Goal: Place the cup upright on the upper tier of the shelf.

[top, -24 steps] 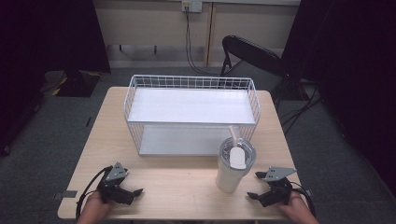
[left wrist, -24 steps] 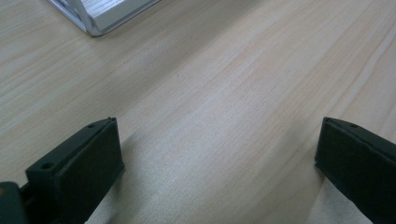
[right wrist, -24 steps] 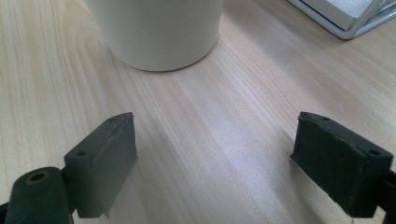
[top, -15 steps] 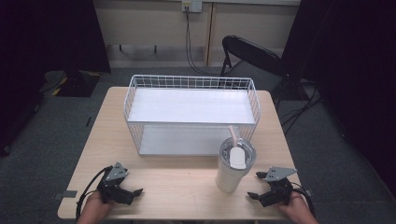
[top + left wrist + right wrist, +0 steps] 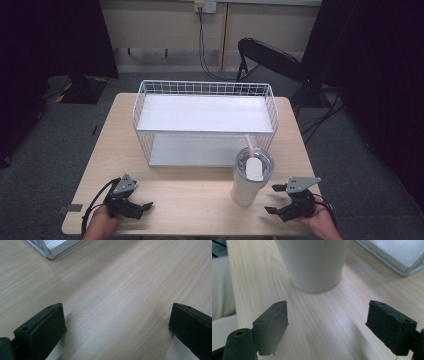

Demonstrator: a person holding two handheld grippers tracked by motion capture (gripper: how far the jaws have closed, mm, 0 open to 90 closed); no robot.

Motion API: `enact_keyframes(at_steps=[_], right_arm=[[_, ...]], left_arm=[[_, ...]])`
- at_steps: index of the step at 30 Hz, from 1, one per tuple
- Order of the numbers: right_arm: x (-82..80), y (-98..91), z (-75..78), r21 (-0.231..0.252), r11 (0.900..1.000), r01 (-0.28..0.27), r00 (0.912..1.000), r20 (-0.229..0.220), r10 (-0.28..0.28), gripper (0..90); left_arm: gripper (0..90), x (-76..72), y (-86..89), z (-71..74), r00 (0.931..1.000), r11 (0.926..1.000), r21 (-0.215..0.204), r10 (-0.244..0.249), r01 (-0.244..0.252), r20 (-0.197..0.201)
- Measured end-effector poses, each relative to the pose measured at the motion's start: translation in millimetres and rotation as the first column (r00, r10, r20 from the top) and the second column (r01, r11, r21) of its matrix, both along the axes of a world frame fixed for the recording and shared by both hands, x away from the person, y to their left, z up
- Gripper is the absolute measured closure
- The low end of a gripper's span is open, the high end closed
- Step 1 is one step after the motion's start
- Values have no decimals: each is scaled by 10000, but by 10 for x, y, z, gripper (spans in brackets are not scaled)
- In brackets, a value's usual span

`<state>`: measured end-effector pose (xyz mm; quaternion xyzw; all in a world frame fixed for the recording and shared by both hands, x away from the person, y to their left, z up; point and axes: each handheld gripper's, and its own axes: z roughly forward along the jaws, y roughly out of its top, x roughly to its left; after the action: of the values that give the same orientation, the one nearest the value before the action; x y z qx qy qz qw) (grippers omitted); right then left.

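A white tumbler with a clear lid and a straw stands upright on the wooden table, in front of a white wire basket. My right gripper rests near the table's front right, just right of the tumbler, open with nothing between its jaws. In the right gripper view the tumbler's base stands a short way beyond the open right gripper. My left gripper lies at the front left, open over bare wood. In the left gripper view the left gripper has its jaws wide apart and the basket's corner lies beyond.
The two-level wire basket takes up the middle and back of the table. A black folding chair stands behind the table's far right corner. A cable hangs from a wall socket. Grey carpet surrounds the table.
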<state>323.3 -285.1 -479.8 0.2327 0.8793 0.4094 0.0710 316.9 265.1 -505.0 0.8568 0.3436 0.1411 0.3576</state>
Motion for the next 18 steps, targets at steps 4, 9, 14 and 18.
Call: enact_keyframes(at_steps=[4,9,14,18], right_arm=[[-7,17,91,407,9992,-55,10000,41,53,152],[8,28,197,992,9951,-22,10000,16,20,144],[13,79,258,1183,9930,-53,9999,119,39,139],[27,121,285,1193,9928,-113,9998,194,91,137]], left_arm=[[0,0,0,0,10000,10000,1,4,-4,-1],[0,0,0,0,10000,10000,4,6,-6,3],[0,-1,-1,0,10000,10000,5,9,-9,6],[0,-2,-2,0,10000,10000,9,21,-21,5]])
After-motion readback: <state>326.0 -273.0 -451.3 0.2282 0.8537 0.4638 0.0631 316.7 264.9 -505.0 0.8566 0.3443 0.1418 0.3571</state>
